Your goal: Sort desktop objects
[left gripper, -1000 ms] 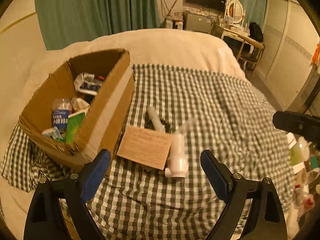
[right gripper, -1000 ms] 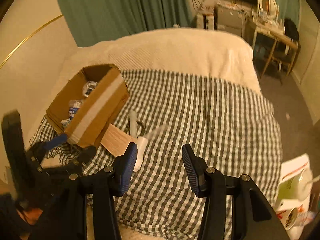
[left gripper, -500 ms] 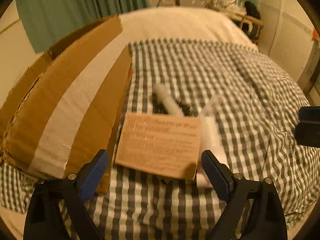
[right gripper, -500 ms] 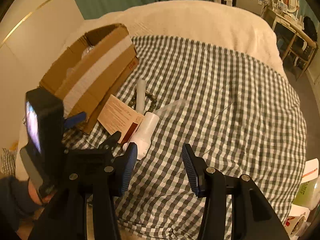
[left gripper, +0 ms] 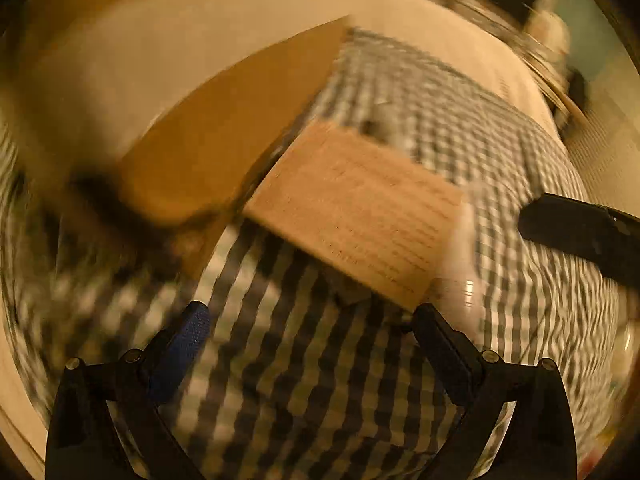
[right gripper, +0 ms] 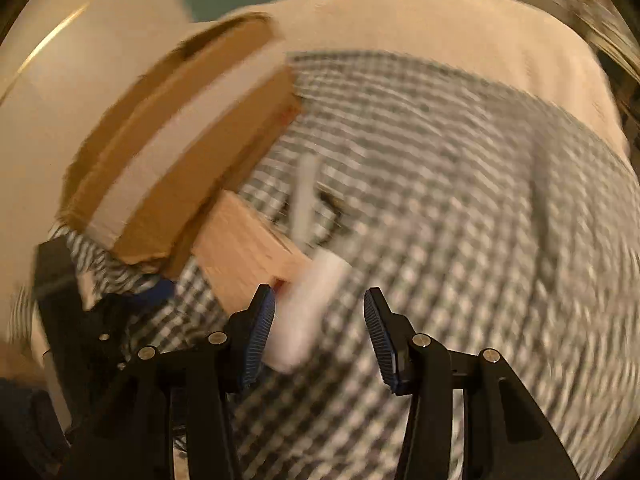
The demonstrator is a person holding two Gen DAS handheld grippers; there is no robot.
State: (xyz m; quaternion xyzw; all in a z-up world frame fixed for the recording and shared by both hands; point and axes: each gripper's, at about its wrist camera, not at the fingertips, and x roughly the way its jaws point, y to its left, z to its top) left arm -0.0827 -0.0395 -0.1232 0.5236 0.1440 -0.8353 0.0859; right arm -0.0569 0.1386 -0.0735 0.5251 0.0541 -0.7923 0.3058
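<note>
Green-and-white checked cloth (right gripper: 460, 200) covers a cream bed, both views smeared by motion blur. At far left a brown cardboard box with a broad white tape band (right gripper: 176, 160) sits on the cloth. Just beside its near corner lies a flat tan printed carton (left gripper: 356, 212), with a white plastic bottle (right gripper: 308, 312) touching its right edge and a slim white tube (right gripper: 304, 196) farther back. The left gripper (left gripper: 308, 324) hangs low over the cloth, jaws spread wide and holding nothing, the carton just ahead. The right gripper (right gripper: 320, 316) is likewise parted and empty, the bottle lying between its blue-padded fingers (right gripper: 260, 328).
</note>
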